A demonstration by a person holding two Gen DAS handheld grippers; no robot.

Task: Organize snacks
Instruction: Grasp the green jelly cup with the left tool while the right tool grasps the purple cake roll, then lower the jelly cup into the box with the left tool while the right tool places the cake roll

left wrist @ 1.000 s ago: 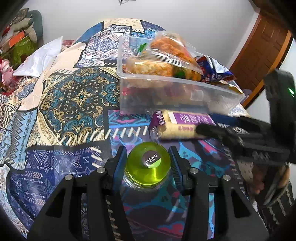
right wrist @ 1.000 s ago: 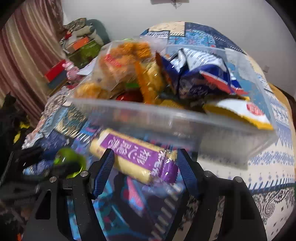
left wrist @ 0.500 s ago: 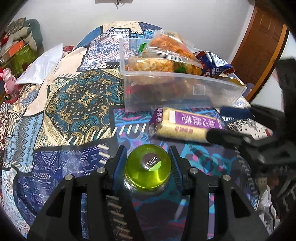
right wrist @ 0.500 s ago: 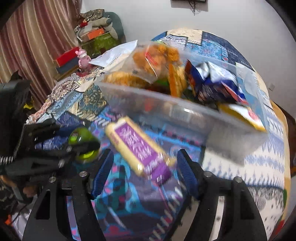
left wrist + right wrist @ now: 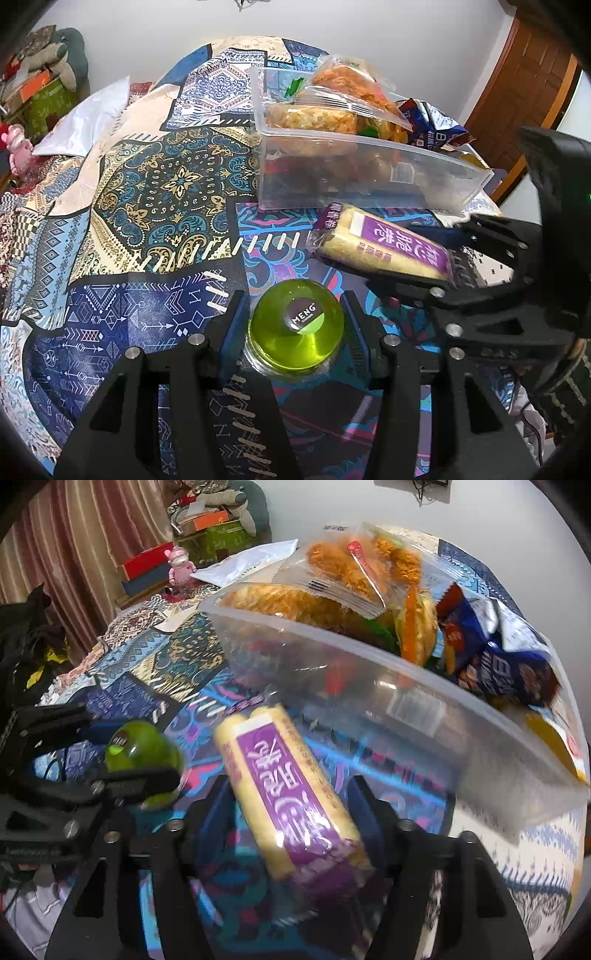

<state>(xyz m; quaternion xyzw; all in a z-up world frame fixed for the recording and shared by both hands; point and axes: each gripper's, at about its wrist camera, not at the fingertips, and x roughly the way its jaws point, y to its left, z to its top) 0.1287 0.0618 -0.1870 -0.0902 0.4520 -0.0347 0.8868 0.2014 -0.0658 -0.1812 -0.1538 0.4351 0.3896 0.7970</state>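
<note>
My left gripper [image 5: 295, 321] is shut on a bottle with a round green cap [image 5: 296, 334], seen from above; it also shows in the right wrist view [image 5: 142, 753]. My right gripper [image 5: 288, 805] holds a purple-and-yellow snack pack [image 5: 291, 797] between its jaws, lifted off the cloth; it also shows in the left wrist view [image 5: 384, 242]. A clear plastic box [image 5: 369, 177] full of snack bags stands just beyond both grippers, and also shows in the right wrist view [image 5: 406, 686].
Everything is on a patterned patchwork cloth [image 5: 147, 192]. A white bag [image 5: 85, 122] lies at the far left. A wooden door [image 5: 524, 85] stands at the right. Boxes and a pink toy [image 5: 179, 566] lie beyond the cloth.
My right gripper has closed in on the purple snack pack and raised it off the cloth. My left gripper has kept its hold on the green-capped bottle and shifted slightly.
</note>
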